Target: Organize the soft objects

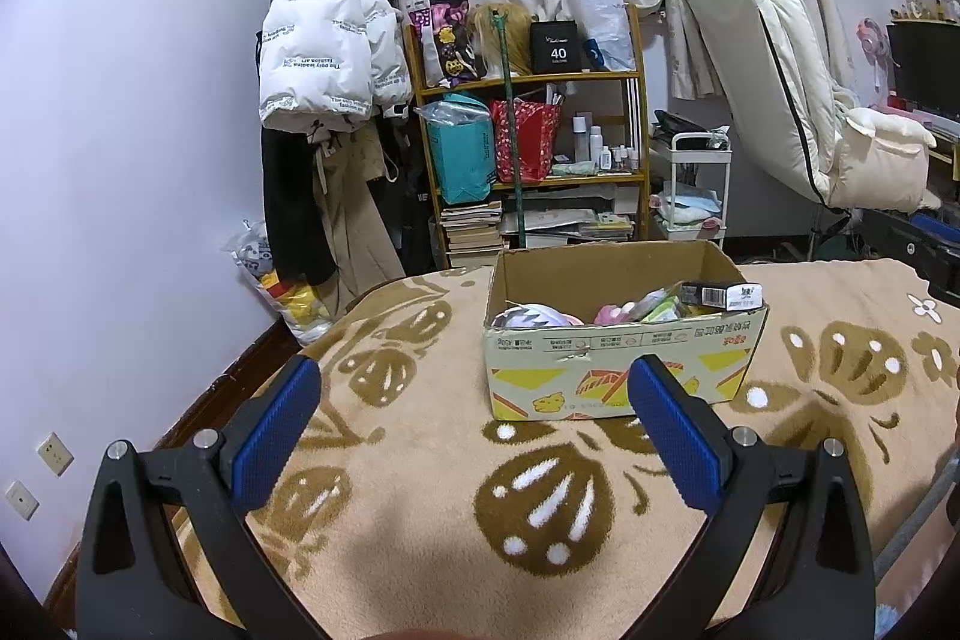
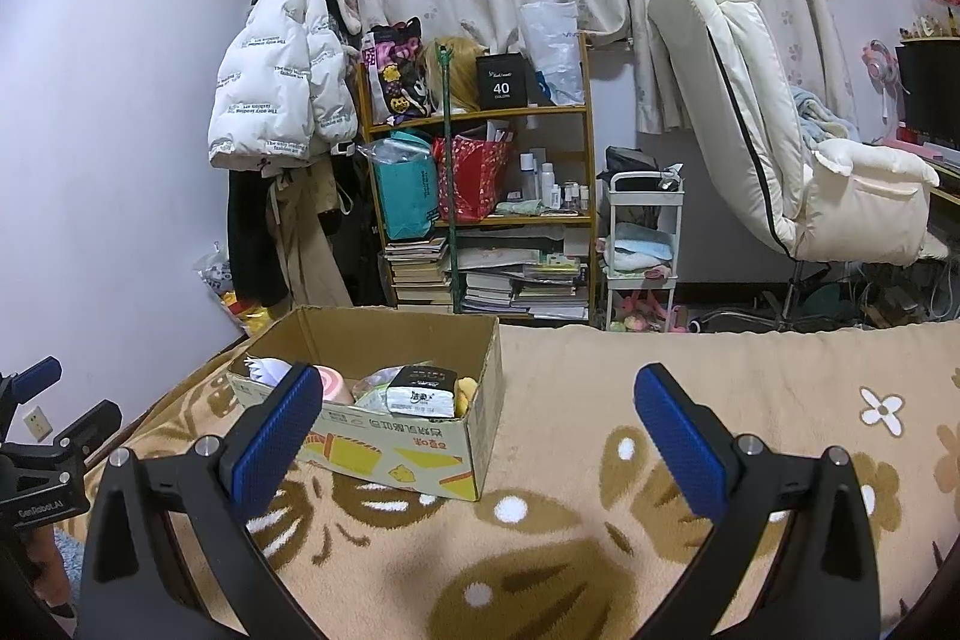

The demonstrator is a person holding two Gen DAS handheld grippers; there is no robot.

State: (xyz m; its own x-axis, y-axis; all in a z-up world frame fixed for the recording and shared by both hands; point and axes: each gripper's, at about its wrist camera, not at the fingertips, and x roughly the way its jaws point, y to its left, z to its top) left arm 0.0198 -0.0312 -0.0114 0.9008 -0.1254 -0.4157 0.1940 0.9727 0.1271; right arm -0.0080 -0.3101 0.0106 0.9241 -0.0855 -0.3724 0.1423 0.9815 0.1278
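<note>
An open cardboard box (image 1: pixel 624 370) stands on the beige patterned blanket (image 1: pixel 420 460). It holds several soft items: a purple-white plush (image 1: pixel 531 317), a pink piece (image 1: pixel 612 313) and a black tissue pack (image 1: pixel 723 295). In the right wrist view the box (image 2: pixel 396 436) sits at the left, with a pink roll (image 2: pixel 331 383) and the tissue pack (image 2: pixel 420 394) inside. My left gripper (image 1: pixel 474 388) is open and empty, just short of the box. My right gripper (image 2: pixel 477 394) is open and empty, to the right of the box. The left gripper also shows at the far left of the right wrist view (image 2: pixel 36 436).
A wooden shelf (image 1: pixel 528 130) with bags, bottles and books stands past the bed. A white jacket (image 1: pixel 330 34) hangs at the left. A white cart (image 1: pixel 690 184) and a cream chair (image 1: pixel 798 88) stand at the right. The blanket's far edge (image 2: pixel 720 334) drops to the floor.
</note>
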